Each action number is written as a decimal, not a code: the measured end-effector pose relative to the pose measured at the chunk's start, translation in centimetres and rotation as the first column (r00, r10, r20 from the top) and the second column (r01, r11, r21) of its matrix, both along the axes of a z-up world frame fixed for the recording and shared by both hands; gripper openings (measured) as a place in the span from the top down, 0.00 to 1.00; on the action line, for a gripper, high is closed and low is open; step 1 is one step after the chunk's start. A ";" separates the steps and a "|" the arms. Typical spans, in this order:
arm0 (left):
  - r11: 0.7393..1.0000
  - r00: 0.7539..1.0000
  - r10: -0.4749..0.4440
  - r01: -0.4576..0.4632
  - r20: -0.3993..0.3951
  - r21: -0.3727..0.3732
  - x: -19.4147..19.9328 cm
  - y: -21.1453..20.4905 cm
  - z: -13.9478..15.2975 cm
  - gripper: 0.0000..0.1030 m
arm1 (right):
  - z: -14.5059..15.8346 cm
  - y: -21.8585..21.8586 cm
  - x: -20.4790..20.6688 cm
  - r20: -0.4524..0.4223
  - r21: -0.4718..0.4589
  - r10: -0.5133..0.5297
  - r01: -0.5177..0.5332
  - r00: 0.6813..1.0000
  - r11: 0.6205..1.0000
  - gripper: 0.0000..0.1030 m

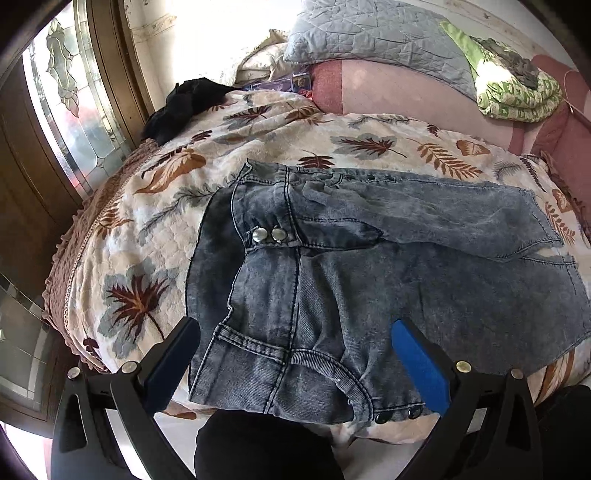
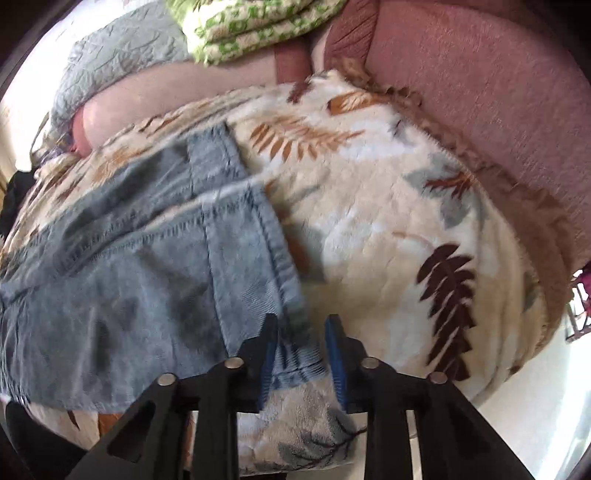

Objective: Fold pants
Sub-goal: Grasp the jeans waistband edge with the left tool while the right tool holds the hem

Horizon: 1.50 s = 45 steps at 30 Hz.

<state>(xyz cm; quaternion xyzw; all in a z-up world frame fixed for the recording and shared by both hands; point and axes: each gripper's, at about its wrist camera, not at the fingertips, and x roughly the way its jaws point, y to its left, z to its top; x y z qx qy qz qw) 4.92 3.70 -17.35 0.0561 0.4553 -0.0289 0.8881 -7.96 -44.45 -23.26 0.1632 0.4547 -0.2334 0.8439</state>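
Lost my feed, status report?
Left tool open over jeans waistband. Right tool straddling leg hem, grip unclear. Nothing blocking.

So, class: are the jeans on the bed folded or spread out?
Partly folded. The jeans lie on the leaf-print blanket with one leg doubled across the other, waistband snaps showing on top.

Bright daylight floods in through the leaded glass door (image 1: 70,99) at the left wrist view's left, and the far wall (image 1: 207,22) is blown out to white glare. That view is sharp; the right wrist view is smeared by motion blur across the blanket (image 2: 388,221). Both bend strongly toward dark, vignetted corners.
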 end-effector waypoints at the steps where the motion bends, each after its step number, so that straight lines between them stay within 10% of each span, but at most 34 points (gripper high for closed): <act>1: 1.000 1.000 0.013 -0.013 -0.012 -0.001 0.4 0.5 0.0 0.00 | 1.0 0.1 0.1 0.029 -0.016 -0.015 0.015 0.999 1.000 0.48; 3: 0.998 0.998 0.061 -0.061 -0.011 0.012 1.5 1.7 0.2 0.00 | 3.3 0.1 0.1 0.120 -0.032 -0.016 0.020 0.993 0.999 0.32; 13: 0.947 0.956 0.294 -0.291 -0.002 0.135 15.4 9.4 1.0 0.00 | 5.1 0.6 9.2 0.146 0.045 0.102 -0.109 0.984 0.993 0.32; 27: 0.958 0.930 0.288 -0.277 -0.229 0.079 30.4 8.8 -5.5 0.02 | 3.5 -0.7 21.5 0.156 0.101 0.127 -0.144 0.980 0.984 0.32; 32: 0.985 0.946 0.164 -0.171 -0.279 -0.002 31.0 6.3 -7.4 0.57 | 3.0 -3.6 24.8 0.182 0.147 0.093 -0.121 0.979 0.982 0.32; 45: 0.997 0.970 0.077 -0.076 -0.229 0.015 30.9 5.0 -7.9 0.73 | -2.7 -7.5 32.6 0.077 0.166 0.053 -0.066 0.996 0.984 0.32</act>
